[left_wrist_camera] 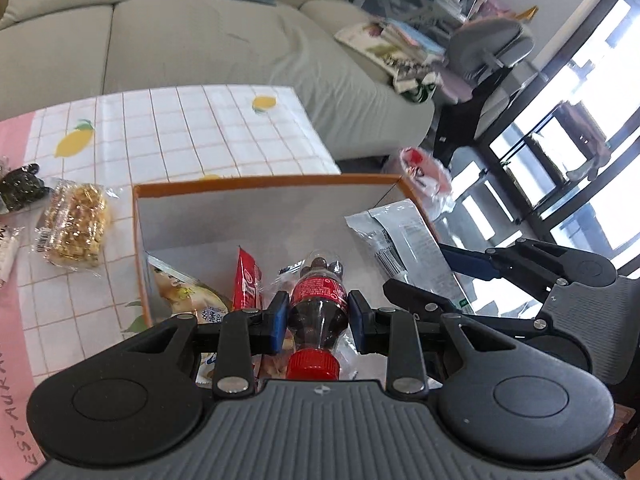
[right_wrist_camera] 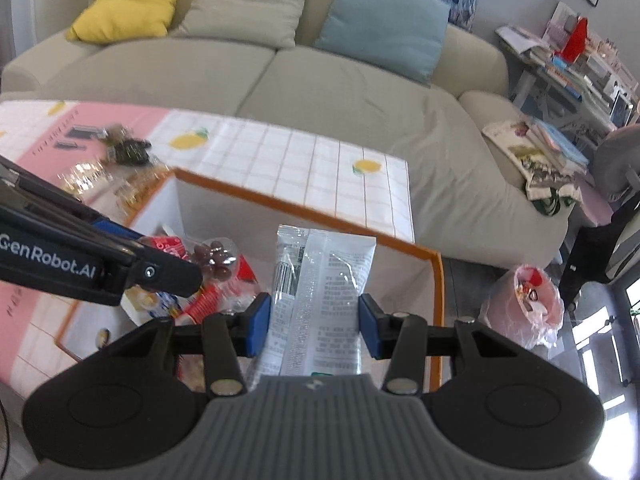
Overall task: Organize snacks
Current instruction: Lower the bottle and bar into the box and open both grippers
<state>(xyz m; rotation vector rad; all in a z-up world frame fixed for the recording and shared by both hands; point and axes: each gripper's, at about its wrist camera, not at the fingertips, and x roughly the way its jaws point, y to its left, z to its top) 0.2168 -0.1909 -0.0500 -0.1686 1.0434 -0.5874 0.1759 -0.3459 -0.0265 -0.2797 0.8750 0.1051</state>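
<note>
Two handheld grippers hover side by side over an open box (left_wrist_camera: 256, 184) with an orange rim and white inside walls, which sits on a counter (left_wrist_camera: 180, 128) covered in a white grid cloth with lemon prints.

The left gripper (left_wrist_camera: 318, 314) has its blue-padded fingers (left_wrist_camera: 280, 320) clamped on the body of a small cola-shaped bottle (left_wrist_camera: 318, 300). The red cap faces the camera and the clear base, filled with brown chocolate balls, points away and down into the box. Gripping it across the waist likely keeps the rounded plastic from slipping.

The right gripper (right_wrist_camera: 316, 320) has its fingers (right_wrist_camera: 258, 322) pressed against both long edges of a flat silver-white snack pouch (right_wrist_camera: 320, 280), held lengthwise so that its far end reaches out over the box's interior. Pinching the edges likely keeps the soft pouch from folding.

Both items sit above the box, so the judgement is that they are about to be dropped in together. Already inside lie a red packet (left_wrist_camera: 246, 280) standing on edge and a pale yellow bag (left_wrist_camera: 188, 292) against the left wall.

Left of the box, on the counter, a clear-wrapped golden nut bar (left_wrist_camera: 76, 224) and a dark wrapped snack (left_wrist_camera: 22, 190) wait unsorted. Beyond the counter stands a beige sofa (right_wrist_camera: 320, 92), and a pink-lined bin (right_wrist_camera: 528, 304) sits on the floor to the right.
</note>
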